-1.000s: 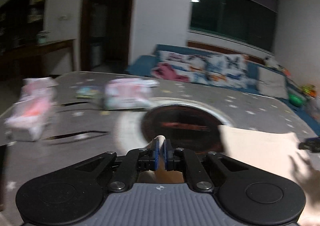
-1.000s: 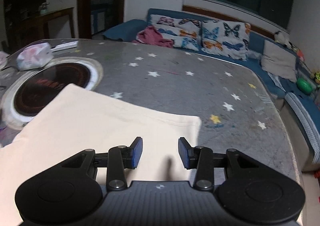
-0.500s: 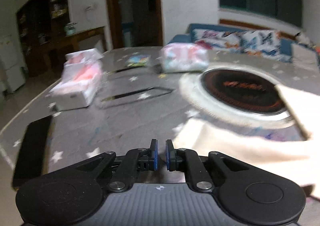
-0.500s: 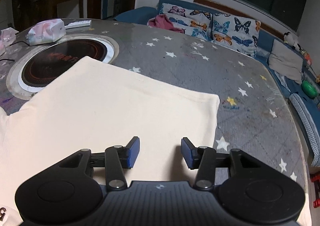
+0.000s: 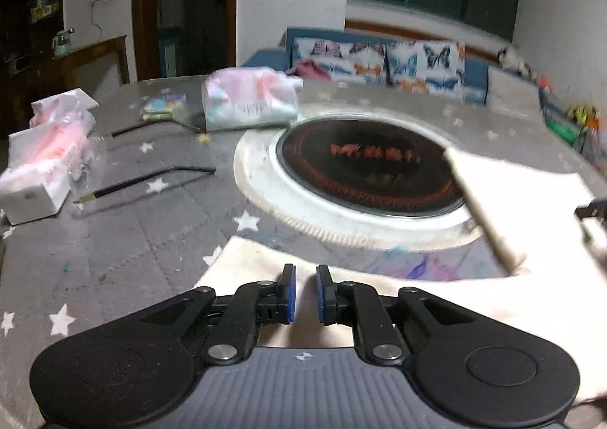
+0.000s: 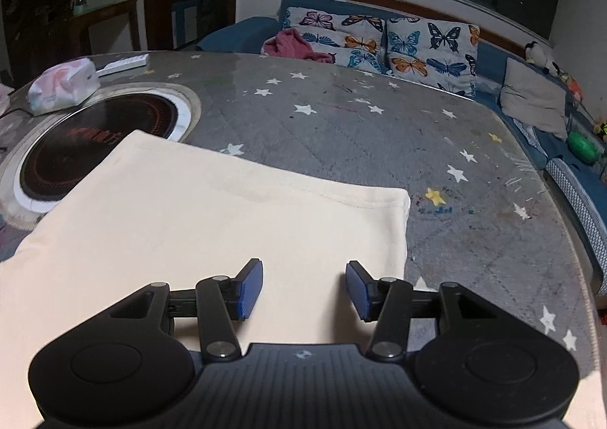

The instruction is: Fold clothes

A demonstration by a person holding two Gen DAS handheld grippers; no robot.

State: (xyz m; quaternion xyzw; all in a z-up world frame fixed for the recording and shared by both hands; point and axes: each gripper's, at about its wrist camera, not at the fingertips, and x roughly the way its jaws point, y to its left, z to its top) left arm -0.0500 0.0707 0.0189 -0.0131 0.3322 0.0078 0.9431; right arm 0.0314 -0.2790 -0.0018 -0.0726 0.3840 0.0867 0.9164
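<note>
A cream garment (image 6: 212, 216) lies flat on the grey star-patterned table, its hemmed edge toward the right. In the left wrist view the same garment (image 5: 523, 201) lies to the right, with a lower part (image 5: 250, 262) under my fingers. My left gripper (image 5: 302, 294) hovers over this cloth edge, jaws slightly apart with nothing between them. My right gripper (image 6: 303, 290) is open wide and empty, just above the near part of the garment.
A round black induction cooktop (image 5: 364, 167) is set in the table (image 6: 360, 125), partly under the garment. Tissue packs (image 5: 248, 96) (image 5: 41, 159), two black rods (image 5: 148, 178) and a remote (image 6: 123, 62) lie on the left. A sofa (image 6: 379, 38) stands behind.
My left gripper let go of the cream cloth, opened a little and swung left, then back toward the cooktop. My right gripper stayed open and drew slightly back over the garment.
</note>
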